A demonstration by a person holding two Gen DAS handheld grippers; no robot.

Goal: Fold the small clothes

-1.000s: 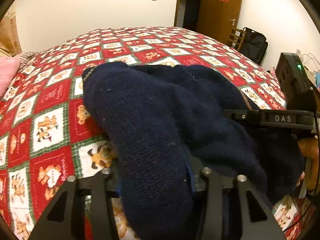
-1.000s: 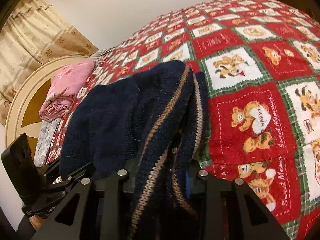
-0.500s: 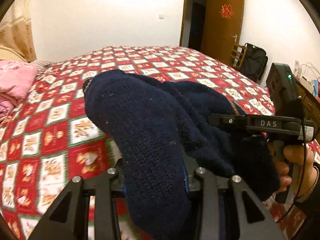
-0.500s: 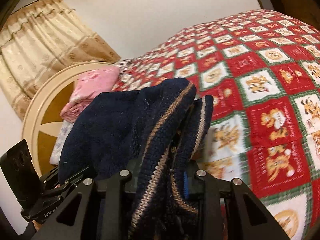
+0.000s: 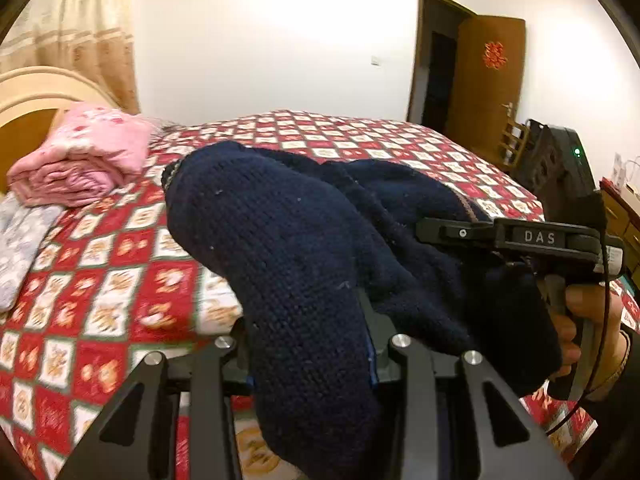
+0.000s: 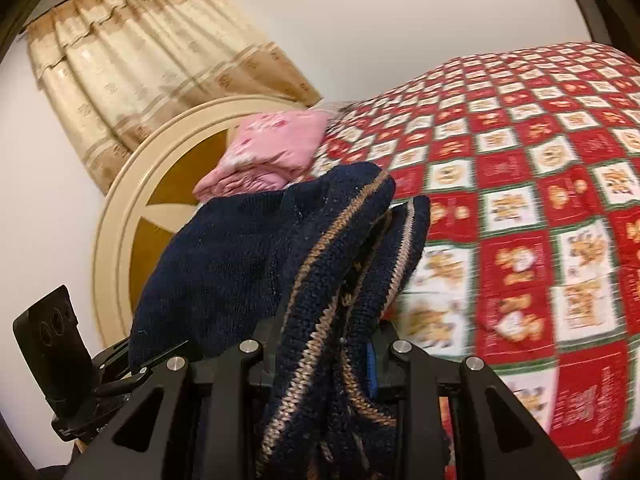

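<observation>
Left wrist view: my left claw (image 5: pixel 310 354) is clamped on a thick fold of the navy knit (image 5: pixel 288 248), jaws narrow with wool bunched between them. The knit hangs clear of the bed (image 5: pixel 120 264), slung between both claws. My right claw (image 6: pixel 320 354), seen in its own view, grips the striped hem of the same knit (image 6: pixel 256 256), tan banding running through the jaws; the hand (image 5: pixel 580 320) on its handle shows at the right edge of the left view.

Step in hand, as I judge it: carrying the lifted garment to lay it out for a fold. To do it well:
- keep both claws level so the cloth drops flat, not twisted
- hold the two grips apart enough to take the slack out
- lower the far edge onto the quilt first, then draw back
- steer clear of the pink bedding (image 5: pixel 84 160) by the headboard (image 6: pixel 132 216)

Containers: none in view; no basket or box to report.
</observation>
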